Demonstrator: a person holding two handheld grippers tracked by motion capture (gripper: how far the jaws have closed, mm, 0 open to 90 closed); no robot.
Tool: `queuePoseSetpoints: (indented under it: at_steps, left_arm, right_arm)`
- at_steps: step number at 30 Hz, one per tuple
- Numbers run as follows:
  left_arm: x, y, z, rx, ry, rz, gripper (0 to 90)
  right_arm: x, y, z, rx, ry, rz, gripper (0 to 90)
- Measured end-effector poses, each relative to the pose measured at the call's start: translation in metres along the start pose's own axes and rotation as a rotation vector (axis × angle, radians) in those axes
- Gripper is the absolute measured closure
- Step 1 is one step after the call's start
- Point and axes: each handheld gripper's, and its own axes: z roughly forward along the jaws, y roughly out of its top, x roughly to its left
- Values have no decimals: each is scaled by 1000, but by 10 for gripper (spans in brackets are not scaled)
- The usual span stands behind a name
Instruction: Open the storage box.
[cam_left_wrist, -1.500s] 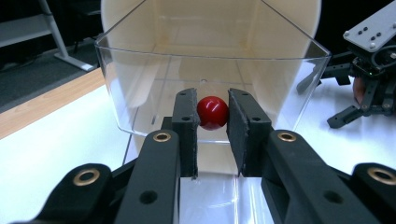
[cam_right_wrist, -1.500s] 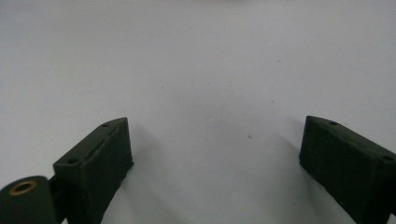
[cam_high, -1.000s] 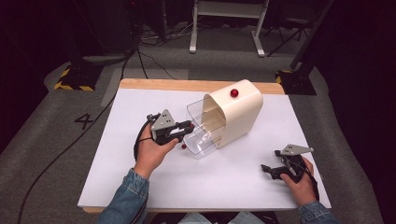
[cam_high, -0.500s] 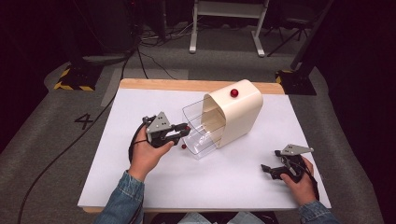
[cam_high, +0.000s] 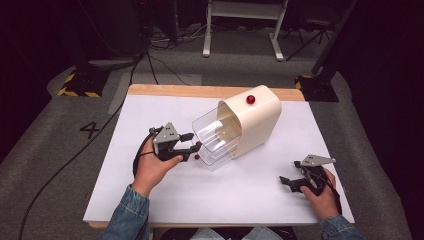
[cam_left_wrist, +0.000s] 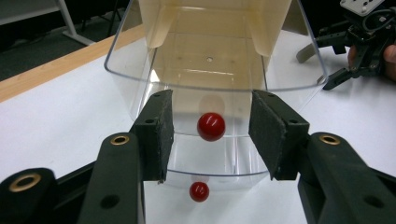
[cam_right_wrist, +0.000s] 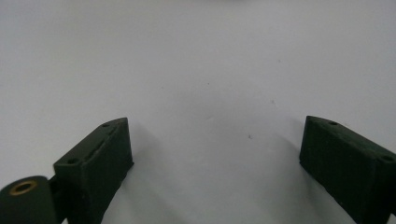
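Your left gripper (cam_left_wrist: 210, 135) has just been opening its jaws: they now stand released on either side of the red knob (cam_left_wrist: 211, 126) on the clear drawer (cam_left_wrist: 210, 70), with a gap between each pad and the knob, so nothing is pinched. In the high view the left gripper (cam_high: 192, 148) sits just at the drawer's front, level with the desk (cam_high: 150, 200). The clear drawer (cam_high: 217, 142) stands pulled part of the way out of the cream box (cam_high: 255, 122), which lies near the middle of the white desk with a second red knob (cam_high: 250, 99) on its top. Your right gripper (cam_high: 289, 181) rests well apart, near the desk's right front, its jaws (cam_right_wrist: 210, 163) spread wide over bare white surface and holding nothing.
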Motion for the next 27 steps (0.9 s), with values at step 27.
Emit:
queuePoseSetpoints:
  at_steps: [27]
  left_arm:
    - [10,-51,-65,140,128,-43,325]
  right_arm:
    - [0,1,0,5,3,4,95]
